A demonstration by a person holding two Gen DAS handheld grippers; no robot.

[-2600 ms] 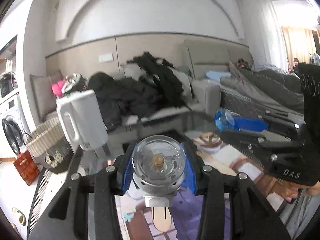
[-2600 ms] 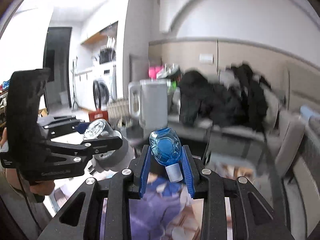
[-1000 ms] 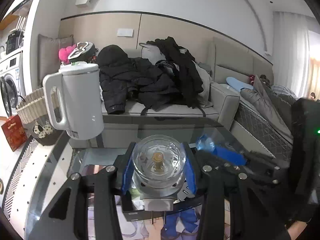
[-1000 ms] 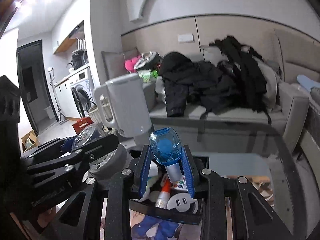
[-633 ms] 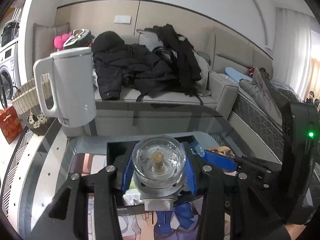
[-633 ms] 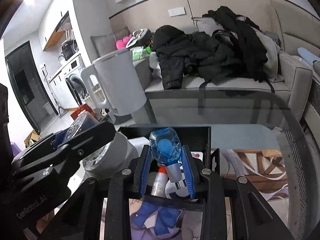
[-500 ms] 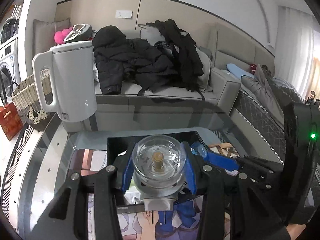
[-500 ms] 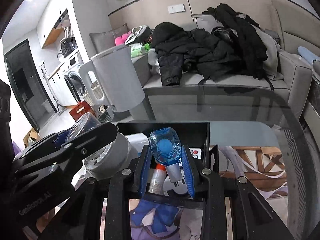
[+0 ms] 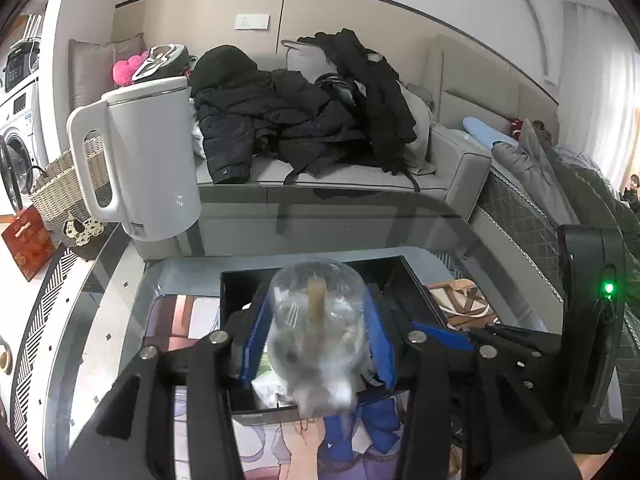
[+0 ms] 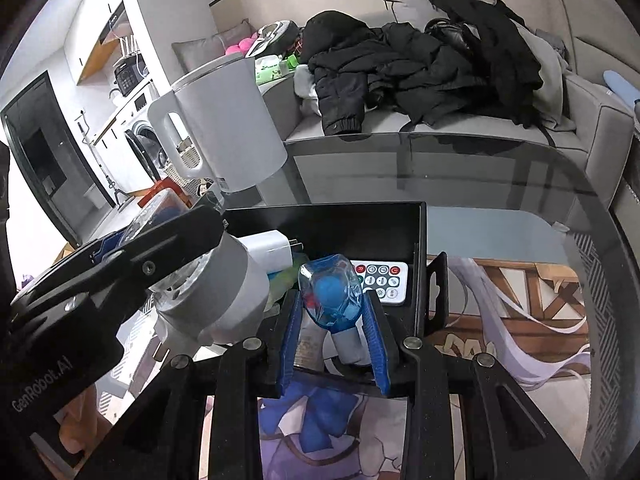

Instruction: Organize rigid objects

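Note:
My left gripper (image 9: 318, 344) has its jaws spread, and the clear glass dome lamp with grey base (image 9: 316, 332) is blurred and slipping down between them over the black box (image 9: 412, 276). In the right wrist view the lamp (image 10: 208, 304) hangs at the box's left side under the left gripper (image 10: 152, 252). My right gripper (image 10: 332, 316) has its jaws parted around a small blue bottle with white neck (image 10: 332, 292), which tilts down into the black box (image 10: 348, 220). A white remote (image 10: 380, 278) and a white charger plug (image 10: 272, 252) lie inside.
A white kettle (image 9: 148, 160) stands on the glass table (image 9: 340, 216) beyond the box. A sofa piled with black coats (image 9: 304, 116) is behind. A wicker basket (image 9: 64, 196) and washing machine are at the left. A printed mat (image 10: 520, 320) lies under the box.
Both grippers have moved lower over the black box and their jaws have opened. The lamp has started to drop from the left gripper; the blue bottle has loosened and sunk in the right one.

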